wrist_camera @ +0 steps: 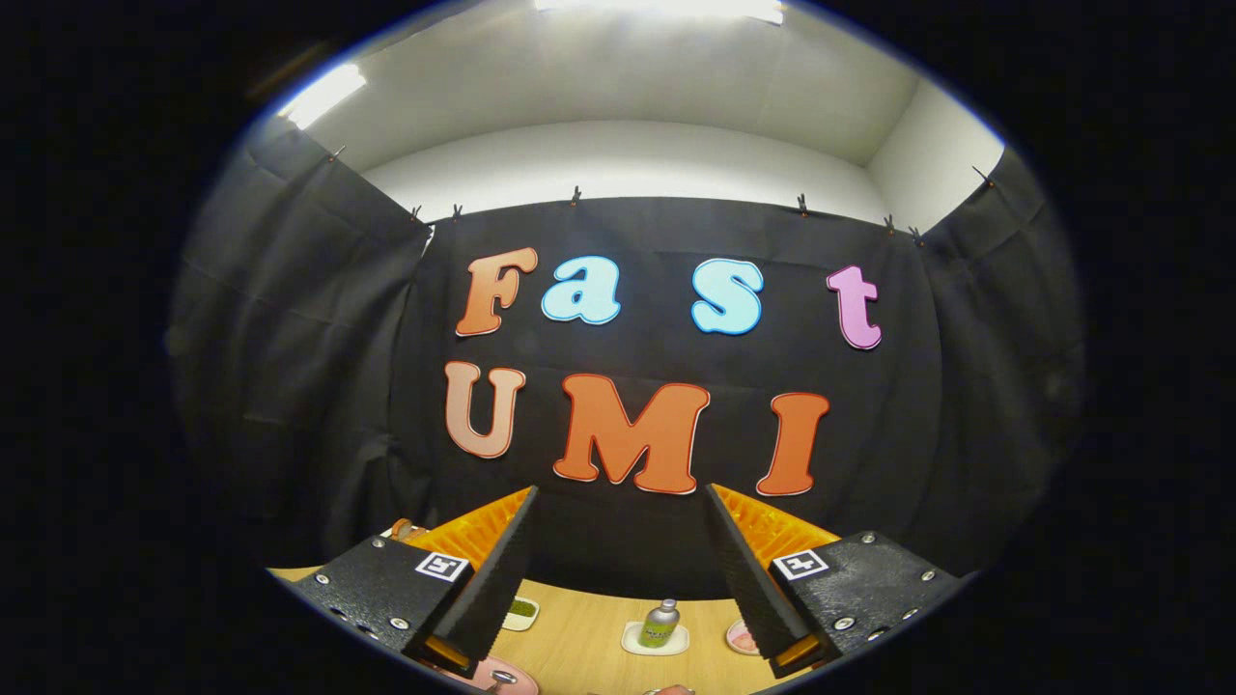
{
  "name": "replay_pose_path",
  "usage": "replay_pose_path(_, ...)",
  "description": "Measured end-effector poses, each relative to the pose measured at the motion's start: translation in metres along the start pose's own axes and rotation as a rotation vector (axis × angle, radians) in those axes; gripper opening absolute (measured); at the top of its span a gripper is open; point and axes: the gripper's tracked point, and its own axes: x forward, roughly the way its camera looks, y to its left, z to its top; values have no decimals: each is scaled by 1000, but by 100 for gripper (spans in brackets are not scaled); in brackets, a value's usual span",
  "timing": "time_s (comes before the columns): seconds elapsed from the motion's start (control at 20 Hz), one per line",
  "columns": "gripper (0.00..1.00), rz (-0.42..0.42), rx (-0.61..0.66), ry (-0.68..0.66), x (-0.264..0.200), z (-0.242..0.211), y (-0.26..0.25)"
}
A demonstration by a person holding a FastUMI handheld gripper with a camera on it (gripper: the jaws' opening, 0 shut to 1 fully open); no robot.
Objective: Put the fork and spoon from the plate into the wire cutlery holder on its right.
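Claw (618,565) open, fingers wide apart, nothing between them, raised toward the booth wall. Low centre on the worktop (579,647): bottle (660,624) on small dish; pink plate (502,676) at bottom, utensil tip (501,679) on it.

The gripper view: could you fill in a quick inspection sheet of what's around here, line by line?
Surface: light wooden tabletop, seen low between the fingers.
Job's things: a pink plate near the left finger, with a metal utensil end on it; fork or spoon, cannot tell. Holder: nothing seen.
Clutter: a small metal bottle with a green label standing on a pale dish; a small white dish with something green in it; a pinkish dish by the right finger.
Gripper: gripper open, fingers wide apart, raised above the table and holding nothing.
Cables: nothing seen.
Surroundings: black cloth booth wall, white ceiling with lights.
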Motion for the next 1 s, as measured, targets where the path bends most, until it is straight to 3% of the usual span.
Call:
replay_pose_path(0.5, 98, 89, 11, 246, -6, -118, 69)
replay_pose_path(0.75, 98, 148, 78, 526, -22, -219, 115)
replay_pose_path(1.0, 98, 177, 35, 760, -42, -298, 137)
